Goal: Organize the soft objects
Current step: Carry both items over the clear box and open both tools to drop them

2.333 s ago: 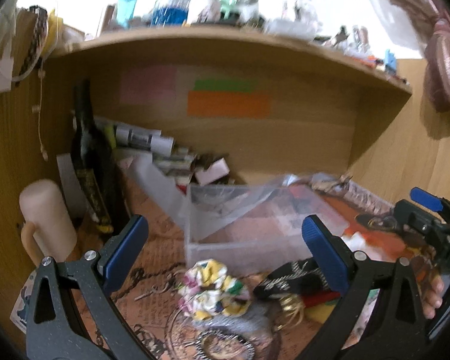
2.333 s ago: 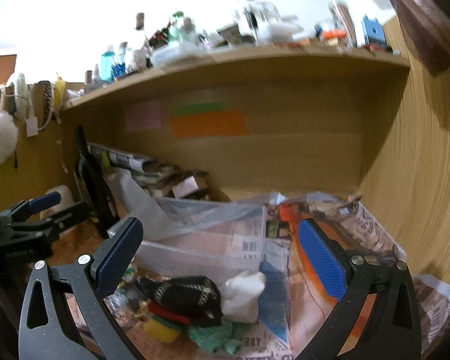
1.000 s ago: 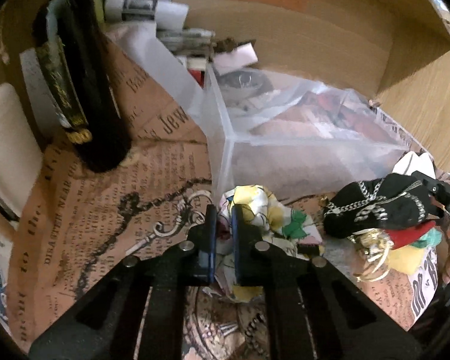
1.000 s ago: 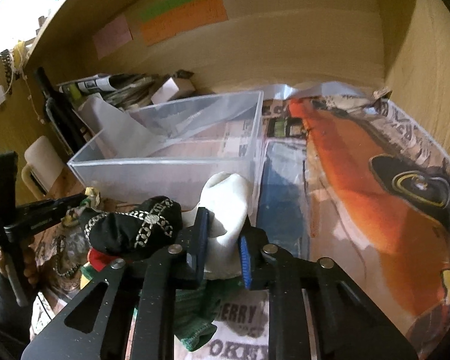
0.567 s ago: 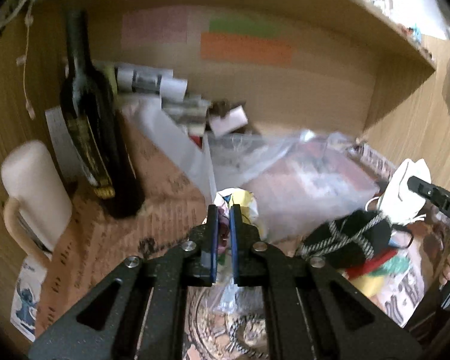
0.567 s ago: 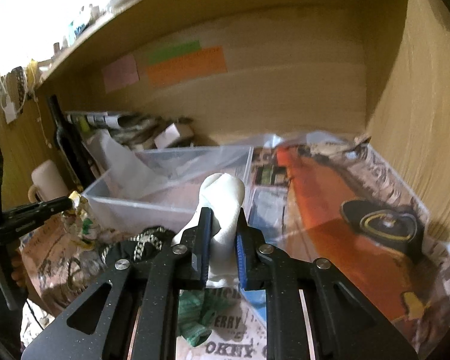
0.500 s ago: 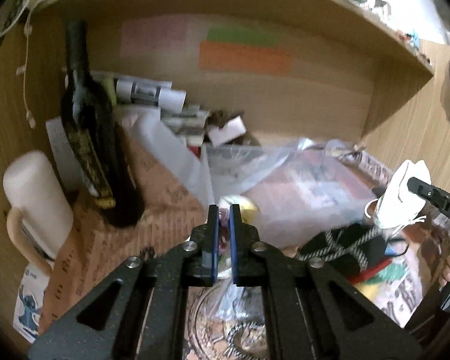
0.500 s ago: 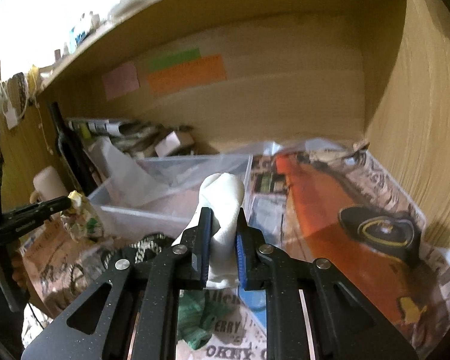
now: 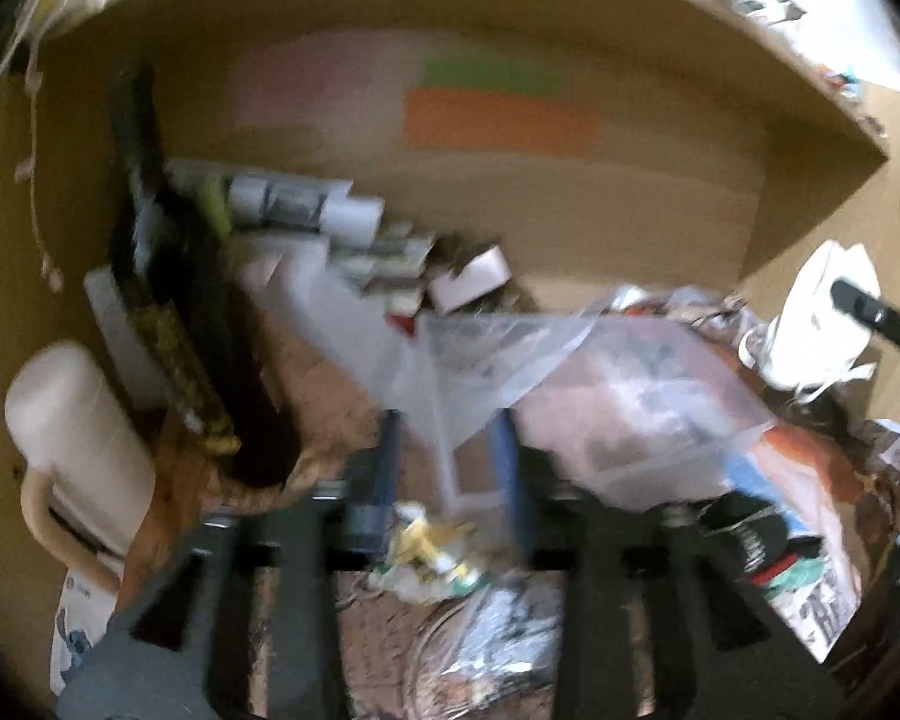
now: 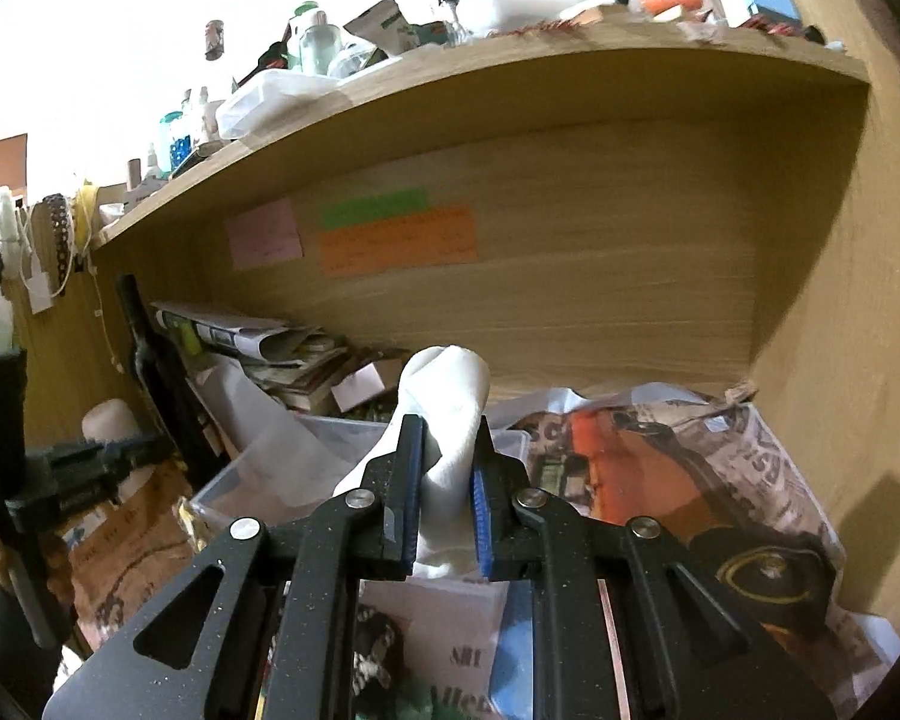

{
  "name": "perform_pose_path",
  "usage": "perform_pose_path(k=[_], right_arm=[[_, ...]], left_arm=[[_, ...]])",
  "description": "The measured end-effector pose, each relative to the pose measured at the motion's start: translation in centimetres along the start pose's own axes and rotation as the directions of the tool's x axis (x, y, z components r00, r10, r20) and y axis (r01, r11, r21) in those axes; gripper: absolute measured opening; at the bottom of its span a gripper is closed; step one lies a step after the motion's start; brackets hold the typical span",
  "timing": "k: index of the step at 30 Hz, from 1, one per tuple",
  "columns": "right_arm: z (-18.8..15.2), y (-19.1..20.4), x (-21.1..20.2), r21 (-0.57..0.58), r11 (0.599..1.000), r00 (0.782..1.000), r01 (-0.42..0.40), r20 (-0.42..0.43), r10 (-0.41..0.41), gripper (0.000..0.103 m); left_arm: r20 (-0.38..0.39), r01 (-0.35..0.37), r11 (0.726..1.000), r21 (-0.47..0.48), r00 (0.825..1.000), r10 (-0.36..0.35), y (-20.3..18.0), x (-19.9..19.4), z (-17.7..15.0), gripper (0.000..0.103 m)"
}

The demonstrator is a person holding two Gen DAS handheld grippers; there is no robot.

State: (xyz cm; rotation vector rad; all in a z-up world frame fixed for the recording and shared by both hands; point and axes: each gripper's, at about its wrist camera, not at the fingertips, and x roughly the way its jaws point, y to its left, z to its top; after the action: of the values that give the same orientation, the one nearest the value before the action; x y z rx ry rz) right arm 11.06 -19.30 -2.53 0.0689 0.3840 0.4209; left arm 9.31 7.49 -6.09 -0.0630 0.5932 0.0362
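Observation:
My right gripper (image 10: 445, 450) is shut on a white face mask (image 10: 447, 414) and holds it up above the clear plastic bin (image 10: 258, 480); the mask also shows in the left wrist view (image 9: 810, 318). My left gripper (image 9: 447, 450) is open in a blurred frame. The floral yellow scrunchie (image 9: 432, 546) lies loose below and between its fingers, in front of the bin's (image 9: 630, 396) near corner. A black chain-print cloth (image 9: 750, 534) lies with other soft items at the right.
A dark wine bottle (image 9: 180, 312) and a cream mug (image 9: 72, 438) stand at the left. Rolled papers and a small box (image 9: 468, 276) lie behind the bin. Newspaper covers the desk. A wooden shelf (image 10: 510, 78) hangs overhead; the cabinet wall stands at the right.
My left gripper has opened and the scrunchie has dropped out of it. My right gripper has lifted the white mask higher.

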Motion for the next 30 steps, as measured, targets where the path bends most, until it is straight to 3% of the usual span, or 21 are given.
perform_pose_path(k=[1,7,14,23,25,30], right_arm=[[0.1,0.0,0.3,0.000,1.000,1.000,-0.008,-0.005,0.008,0.013],[0.0,0.0,2.9,-0.002,0.999,0.998,-0.037,-0.060,0.037,0.013],[-1.0,-0.4,5.5,0.012,0.999,0.989,-0.044,-0.143,0.045,0.013],[-1.1,0.1,8.7,-0.029,0.999,0.973,-0.031,-0.229,0.023,0.013],[-1.3,0.1,9.4,-0.035,0.999,0.967,-0.034,-0.254,0.024,0.013],[-1.7,0.1,10.9,-0.031,0.998,0.953,-0.047,-0.302,0.035,0.013]], left_arm=[[-0.017,-0.011,1.000,-0.011,1.000,0.011,0.5,0.4,-0.4,0.066],[-0.128,0.002,1.000,-0.021,0.992,-0.005,2.2,3.1,-3.3,0.091],[-0.227,0.046,0.998,-0.031,0.973,-0.052,2.0,6.2,-5.2,0.092],[-0.225,0.087,0.994,-0.071,0.969,-0.101,2.7,5.8,-6.2,0.035],[-0.210,0.064,0.996,-0.058,0.975,-0.075,2.6,5.0,-6.2,0.020],[-0.142,0.038,0.997,-0.070,0.989,-0.048,3.3,2.3,-5.5,0.017]])
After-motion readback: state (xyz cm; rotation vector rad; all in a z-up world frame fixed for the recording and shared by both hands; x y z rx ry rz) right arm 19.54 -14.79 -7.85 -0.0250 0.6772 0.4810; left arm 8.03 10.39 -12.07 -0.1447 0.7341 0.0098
